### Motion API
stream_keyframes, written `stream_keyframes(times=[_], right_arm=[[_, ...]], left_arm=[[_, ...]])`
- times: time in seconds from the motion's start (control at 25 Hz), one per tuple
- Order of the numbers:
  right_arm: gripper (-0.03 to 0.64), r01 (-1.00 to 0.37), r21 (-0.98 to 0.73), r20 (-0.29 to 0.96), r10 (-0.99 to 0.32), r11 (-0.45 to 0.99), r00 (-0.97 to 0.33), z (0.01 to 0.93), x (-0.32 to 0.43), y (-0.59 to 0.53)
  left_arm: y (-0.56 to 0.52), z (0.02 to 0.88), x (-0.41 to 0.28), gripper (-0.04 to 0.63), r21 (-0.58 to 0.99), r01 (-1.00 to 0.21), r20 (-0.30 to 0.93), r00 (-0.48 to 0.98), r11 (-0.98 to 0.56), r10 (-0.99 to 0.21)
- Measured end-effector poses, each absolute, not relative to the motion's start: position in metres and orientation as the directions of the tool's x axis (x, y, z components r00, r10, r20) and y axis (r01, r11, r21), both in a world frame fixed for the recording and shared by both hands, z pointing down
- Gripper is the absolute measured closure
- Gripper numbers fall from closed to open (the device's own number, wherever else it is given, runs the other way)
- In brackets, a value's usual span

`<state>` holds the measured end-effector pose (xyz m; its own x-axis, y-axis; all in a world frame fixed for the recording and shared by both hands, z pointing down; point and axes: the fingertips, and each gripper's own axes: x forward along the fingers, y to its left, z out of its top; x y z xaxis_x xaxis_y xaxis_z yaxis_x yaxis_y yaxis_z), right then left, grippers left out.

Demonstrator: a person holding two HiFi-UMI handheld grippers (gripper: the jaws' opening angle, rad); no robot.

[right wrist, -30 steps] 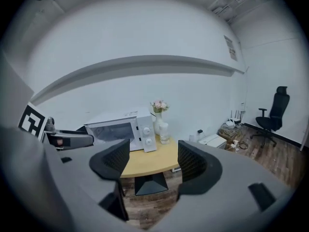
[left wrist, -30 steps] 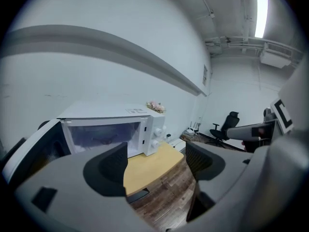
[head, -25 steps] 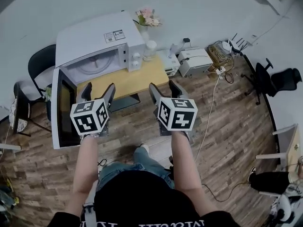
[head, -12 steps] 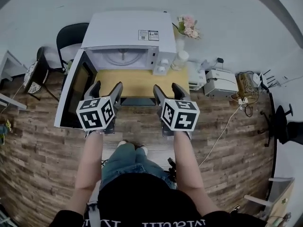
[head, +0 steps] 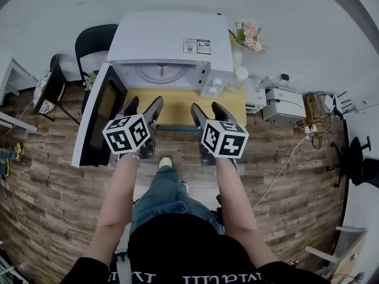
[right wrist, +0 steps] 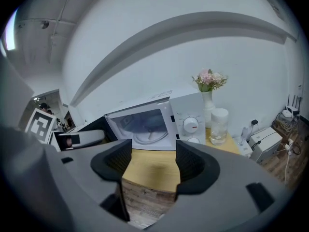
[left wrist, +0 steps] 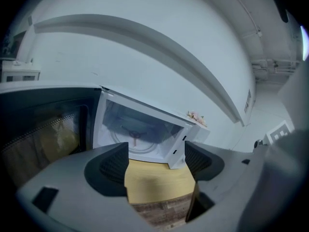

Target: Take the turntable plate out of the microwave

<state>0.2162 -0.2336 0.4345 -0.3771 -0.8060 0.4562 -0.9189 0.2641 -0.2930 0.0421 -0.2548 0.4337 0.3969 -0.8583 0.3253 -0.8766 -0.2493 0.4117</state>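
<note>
A white microwave [head: 169,37] stands on a wooden table [head: 177,102] with its door [head: 98,123] swung open to the left. Inside lies the glass turntable plate [head: 160,74], which also shows as the plate [left wrist: 135,139] and the plate [right wrist: 149,138] in the two gripper views. My left gripper [head: 143,112] hovers over the table's front edge, open and empty. My right gripper [head: 208,112] is level with it on the right; its jaws are closing slightly with nothing between them. Both point at the oven cavity, well short of it. In the gripper views, the left gripper [left wrist: 157,163] and right gripper [right wrist: 152,161] frame bare tabletop.
A vase of pink flowers [head: 249,31] and a white jar [head: 240,74] stand right of the microwave. A dark chair [head: 92,43] is at the back left. A white device [head: 283,105] and cables lie on the wooden floor to the right.
Both grippers have moved forward and down to the table's front edge. The microwave now sits straight ahead, with its cavity between the two grippers.
</note>
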Motion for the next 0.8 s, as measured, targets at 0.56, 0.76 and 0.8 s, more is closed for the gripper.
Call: stream_keyframes(times=[0.56, 0.76, 0.8], right_arm=[[0.342, -0.902, -0.352, 0.479, -0.780, 0.251, -0.403, 0.483, 0.177, -0.308], [0.342, -0.902, -0.354, 0.476, -0.782, 0.247, -0.401, 0.497, 0.171, -0.328], [0.342, -0.902, -0.356, 0.476, -0.783, 0.245, -0.400, 0.499, 0.170, -0.331]], left_arm=[[-0.344, 0.503, 0.036, 0.253, 0.551, -0.807, 0.366, 0.461, -0.211, -0.808], [-0.367, 0.524, 0.036, 0.261, 0.580, -0.787, 0.378, 0.486, -0.208, -0.788], [-0.370, 0.528, 0.036, 0.261, 0.594, -0.778, 0.378, 0.494, -0.204, -0.783]])
